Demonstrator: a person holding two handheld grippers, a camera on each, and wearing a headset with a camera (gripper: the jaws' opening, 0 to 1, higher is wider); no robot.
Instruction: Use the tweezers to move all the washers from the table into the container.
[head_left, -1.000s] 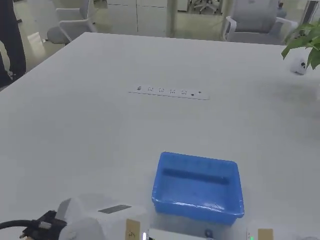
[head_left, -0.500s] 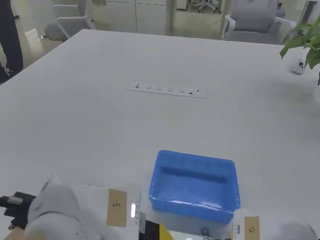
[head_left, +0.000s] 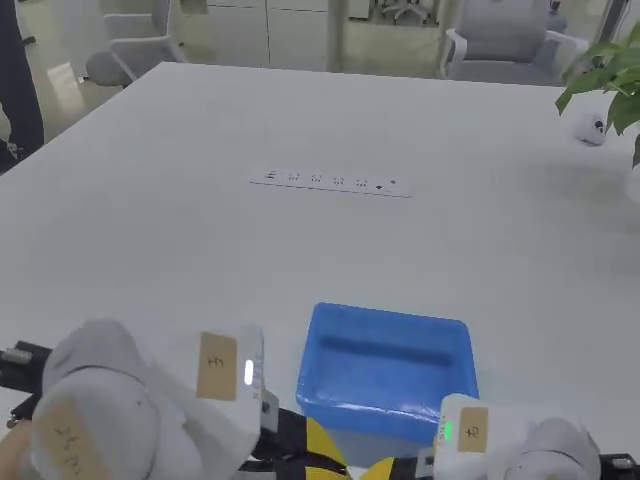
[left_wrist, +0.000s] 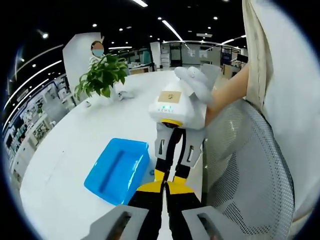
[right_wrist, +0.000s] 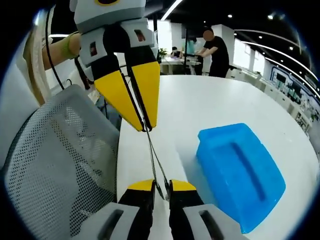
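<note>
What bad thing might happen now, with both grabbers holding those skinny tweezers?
1. The thin tweezers hang between the left gripper and the right gripper. If either lets go too early or twists, they may slip and drop.
2. They are near the edge of the table, beside a mesh chair, so dropped tweezers might fall off the table.
3. The blue container is close, so a swing might bump it.

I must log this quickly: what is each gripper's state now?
Left gripper: closed on one end of the thin metal tweezers.
Right gripper: closed on the tweezers' other end.
</note>
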